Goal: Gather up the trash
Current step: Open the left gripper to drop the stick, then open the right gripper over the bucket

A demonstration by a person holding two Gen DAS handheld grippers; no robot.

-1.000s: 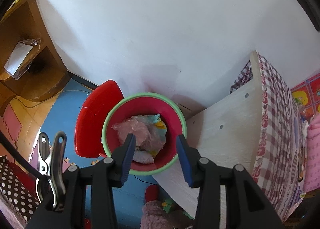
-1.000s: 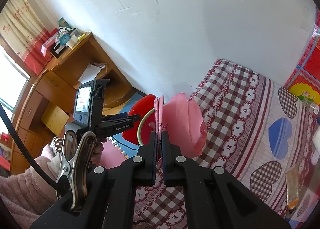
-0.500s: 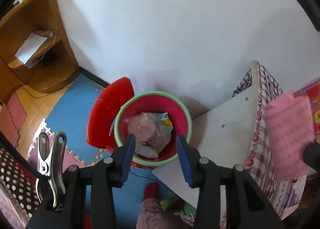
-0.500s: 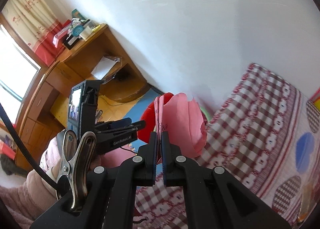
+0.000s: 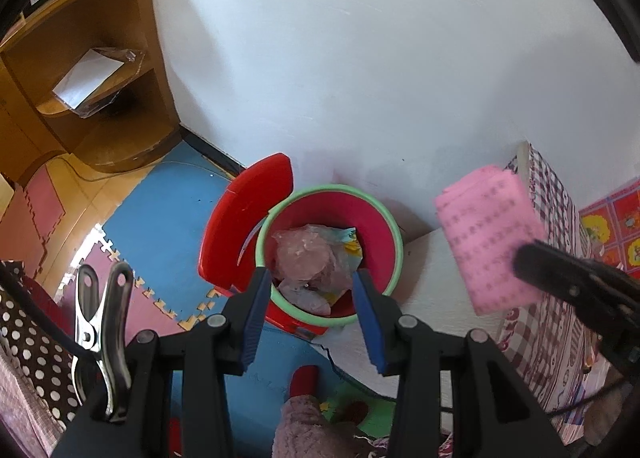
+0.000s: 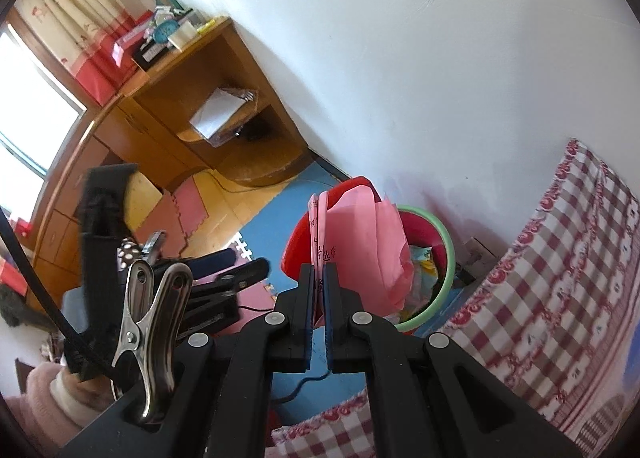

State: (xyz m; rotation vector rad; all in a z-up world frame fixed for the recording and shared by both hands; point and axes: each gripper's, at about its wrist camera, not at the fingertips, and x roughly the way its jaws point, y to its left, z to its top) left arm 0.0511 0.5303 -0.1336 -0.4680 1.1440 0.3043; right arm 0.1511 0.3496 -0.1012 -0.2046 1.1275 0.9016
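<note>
Pink paper (image 6: 362, 246), folded, printed w/ small dark marks, is pinched between the pads of the right gripper (image 6: 319, 282); jaws pressed together on its lower edge, rest of the sheet sticking up and fanning to the right. In the left wrist view the same paper (image 5: 490, 238) hangs in the air to the right of the bin, above the bed's edge, w/ the right gripper's black arm behind it.

Landmark: red bin (image 5: 332, 254) w/ green rim, on the floor against the white wall (image 5: 360, 58). Bin already holds crumpled clear plastic and a colourful wrapper (image 5: 316, 262). Red lid (image 5: 244, 218) stands open on the bin's left side, tilted up. Right of the bin, touching or just beside it: pale wooden bed board (image 5: 432, 290), then checked red-white bedsheet (image 6: 560, 278). Left of the bin: blue and pink foam floor mats (image 5: 160, 226), further left a wooden corner shelf (image 5: 100, 78) w/ a white sheet in clear plastic on it. A black cable runs on the floor below the bin.

Left gripper (image 5: 314, 298) points steeply down right over the bin; jaws apart, nothing between them, bin's contents show thru the gap. In the right wrist view it's a blurred black shape (image 6: 224, 274) left of the bin, a fuzzy pink sleeve (image 6: 44, 402) beneath. Right gripper also angled down, paper partly covering the bin's mouth in its view.
</note>
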